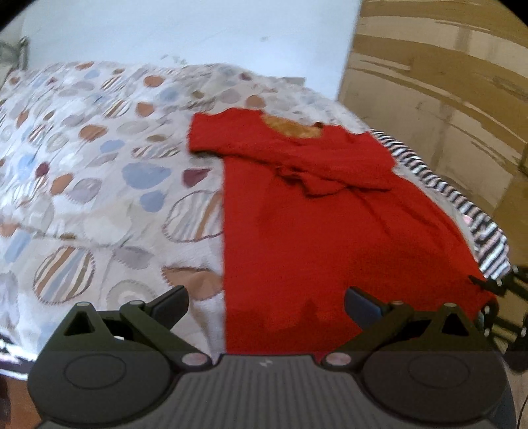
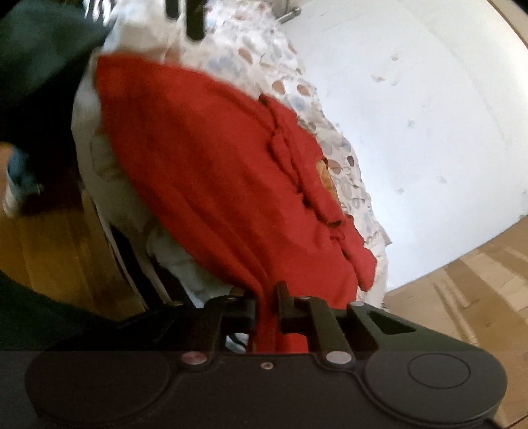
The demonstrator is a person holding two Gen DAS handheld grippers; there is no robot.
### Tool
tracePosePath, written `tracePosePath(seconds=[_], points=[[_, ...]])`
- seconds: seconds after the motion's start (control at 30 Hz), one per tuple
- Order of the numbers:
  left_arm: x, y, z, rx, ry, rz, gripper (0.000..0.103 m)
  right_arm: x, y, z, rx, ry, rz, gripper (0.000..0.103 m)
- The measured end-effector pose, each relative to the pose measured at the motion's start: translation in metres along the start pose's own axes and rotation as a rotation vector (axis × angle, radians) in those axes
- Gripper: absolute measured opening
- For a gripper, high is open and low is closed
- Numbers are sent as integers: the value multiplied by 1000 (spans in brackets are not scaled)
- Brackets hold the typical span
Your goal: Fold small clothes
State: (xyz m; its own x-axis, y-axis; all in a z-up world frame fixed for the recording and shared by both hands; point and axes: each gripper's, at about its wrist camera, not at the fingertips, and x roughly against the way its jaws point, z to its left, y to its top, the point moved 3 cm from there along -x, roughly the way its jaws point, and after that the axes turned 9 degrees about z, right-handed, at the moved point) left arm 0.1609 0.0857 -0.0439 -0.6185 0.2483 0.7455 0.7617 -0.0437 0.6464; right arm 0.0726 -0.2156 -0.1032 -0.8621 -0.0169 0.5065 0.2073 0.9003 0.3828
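Observation:
A red T-shirt (image 1: 330, 214) lies flat on the patterned bedspread (image 1: 82, 148), one sleeve folded in over the chest, its collar at the far end. My left gripper (image 1: 265, 302) is open and empty, just above the shirt's near hem. In the right wrist view my right gripper (image 2: 267, 303) is shut on the hem corner of the red T-shirt (image 2: 214, 165); the cloth runs up between its fingers. The right gripper also shows at the right edge of the left wrist view (image 1: 488, 285), pinching that corner.
A black-and-white striped garment (image 1: 462, 204) lies under the shirt's right side near the bed edge. A white wall (image 1: 181, 29) stands behind the bed. Wood floor (image 1: 445, 82) lies to the right. A dark-clothed person (image 2: 36, 66) is at the left of the right wrist view.

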Motion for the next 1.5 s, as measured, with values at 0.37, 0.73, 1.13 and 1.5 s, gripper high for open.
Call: tracePosePath(seconds=[0.37, 0.73, 1.13, 1.5], points=[[11, -16, -58, -276, -92, -86, 102, -21, 32, -114, -509, 456, 22, 8], [-47, -29, -109, -424, 19, 28, 102, -91, 41, -173, -802, 753, 133, 8], [-90, -39, -122, -486, 171, 0, 103, -119, 34, -184, -920, 854, 161, 9], [-67, -47, -98, -507, 316, -23, 71, -111, 29, -191, -944, 854, 139, 9]])
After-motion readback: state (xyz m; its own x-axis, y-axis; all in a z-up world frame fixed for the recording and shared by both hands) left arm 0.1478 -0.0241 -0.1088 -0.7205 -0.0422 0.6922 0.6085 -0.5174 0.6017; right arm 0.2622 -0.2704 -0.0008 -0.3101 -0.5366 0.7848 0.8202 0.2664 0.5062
